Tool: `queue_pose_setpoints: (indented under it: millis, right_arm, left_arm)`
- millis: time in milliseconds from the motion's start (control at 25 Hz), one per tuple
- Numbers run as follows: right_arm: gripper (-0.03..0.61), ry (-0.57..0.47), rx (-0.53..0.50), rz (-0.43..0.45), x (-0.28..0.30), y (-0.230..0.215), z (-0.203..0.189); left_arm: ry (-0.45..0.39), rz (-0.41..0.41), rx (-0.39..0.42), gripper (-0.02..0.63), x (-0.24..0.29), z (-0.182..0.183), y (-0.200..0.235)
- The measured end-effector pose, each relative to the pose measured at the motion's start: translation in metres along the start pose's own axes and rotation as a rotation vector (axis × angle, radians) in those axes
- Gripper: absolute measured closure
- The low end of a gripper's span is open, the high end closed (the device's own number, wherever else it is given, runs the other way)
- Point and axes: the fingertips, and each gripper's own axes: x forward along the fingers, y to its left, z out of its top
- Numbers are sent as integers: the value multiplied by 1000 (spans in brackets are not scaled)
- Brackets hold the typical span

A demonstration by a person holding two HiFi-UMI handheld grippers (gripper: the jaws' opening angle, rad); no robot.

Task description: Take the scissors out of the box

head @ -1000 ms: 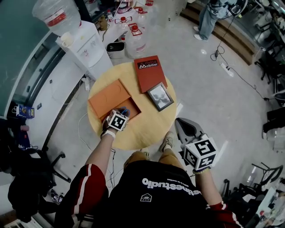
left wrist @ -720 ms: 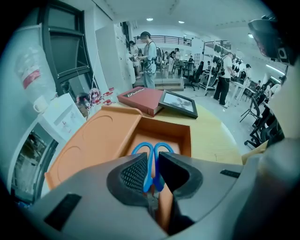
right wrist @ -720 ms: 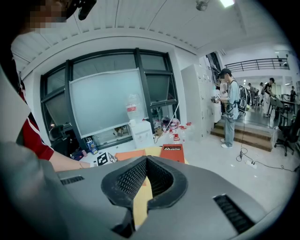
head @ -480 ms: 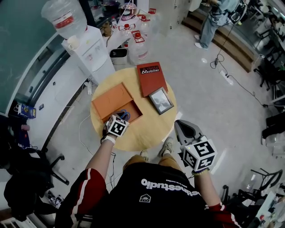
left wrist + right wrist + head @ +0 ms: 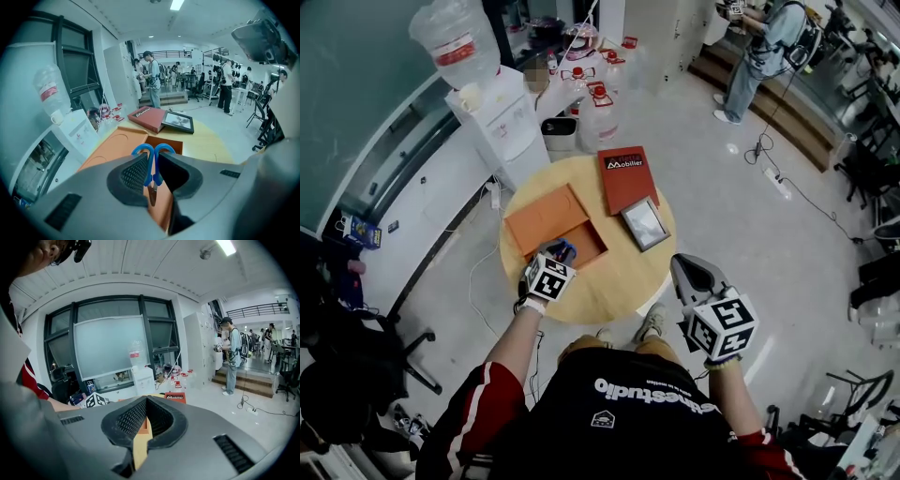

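Scissors with blue handles (image 5: 153, 152) stand between the jaws of my left gripper (image 5: 151, 164), handles pointing away from me, blades toward the camera. The jaws press on them. In the head view the left gripper (image 5: 559, 254) hangs above the open orange box (image 5: 590, 246) on the round wooden table (image 5: 623, 281), and a bit of blue of the scissors (image 5: 566, 249) shows at its tip. The box's lid (image 5: 546, 217) lies beside it. My right gripper (image 5: 682, 266) is off the table's right edge, above the floor, its jaws together at the tips with nothing in them (image 5: 145, 401).
A red book (image 5: 628, 178) and a framed picture (image 5: 645, 223) lie on the table's far side. Behind the table stand a water dispenser (image 5: 502, 127) and several water jugs (image 5: 596, 122). A person (image 5: 759, 56) stands far right. A black chair (image 5: 356, 356) is at left.
My left gripper has risen out of the box with the scissors in its jaws. The right gripper has lifted a little beside the table.
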Motion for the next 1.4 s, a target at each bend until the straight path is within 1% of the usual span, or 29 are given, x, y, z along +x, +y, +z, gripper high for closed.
queue_pose_setpoints:
  millis: [200,400,640,840,960,1040,1280,1400]
  right_arm:
    - [551,-19,-19,14,4,11,13]
    - [551,-34,-25,24,13,19,22]
    - [551,-59,-30,26,15,17,38]
    - [551,-70,-40,29,13,16,47]
    - [551,-73,-48,34,13,13,53]
    - [551,-77,-49,37,13,11,58]
    - [551,-103,-45,46,13,8,72]
    - [551,-114,-51,54,14,10,79]
  left_arm:
    - [-56,33,1,526,-22,14,7]
    - [-109,22,-41,528,-41,24,11]
    - [-183,37,-66,526,-60,44,14]
    - [-225,44,-54,526,-79,60,14]
    - [-258,68,-66,526,-90,70,21]
    - [-292,84,-80,526,-102,84,26]
    - [-421,83,-153,526,-136,119,32]
    - [-475,96,-172,526,-153,133,38]
